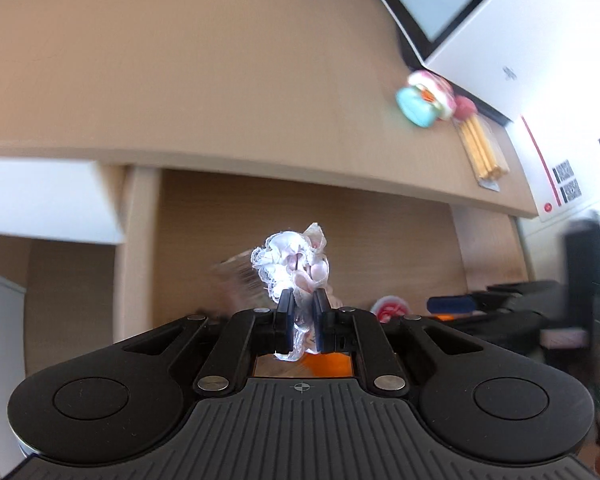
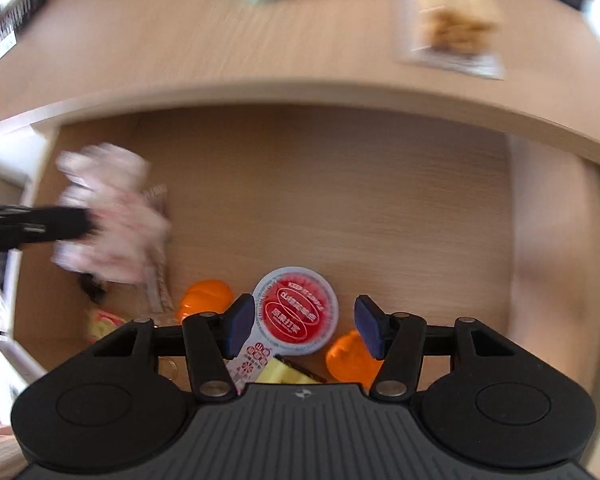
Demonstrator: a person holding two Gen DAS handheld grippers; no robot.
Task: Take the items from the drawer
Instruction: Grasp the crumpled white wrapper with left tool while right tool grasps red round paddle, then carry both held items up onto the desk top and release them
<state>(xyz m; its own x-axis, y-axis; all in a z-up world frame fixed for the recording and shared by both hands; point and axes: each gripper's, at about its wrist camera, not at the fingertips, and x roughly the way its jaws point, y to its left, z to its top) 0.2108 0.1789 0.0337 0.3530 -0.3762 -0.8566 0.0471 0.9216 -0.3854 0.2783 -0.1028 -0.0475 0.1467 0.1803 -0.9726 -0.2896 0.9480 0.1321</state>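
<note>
Meanwhile, crumpled clear wrapper (image 1: 296, 264) clamped by left gripper (image 1: 303, 320) over drawer (image 2: 300, 200); right gripper (image 2: 304, 326) held part-open (nothing gripped) over red-lidded cup (image 2: 296, 310).

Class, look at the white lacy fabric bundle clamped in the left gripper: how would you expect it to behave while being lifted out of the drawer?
The fabric bundle probably flops: it bunches and spills around the left gripper, which is shut on it. It looks light, being thin, frilly cloth. It seems unlikely to slip, since folds are squeezed between the pads, though loose edges may snag on the drawer.
</note>
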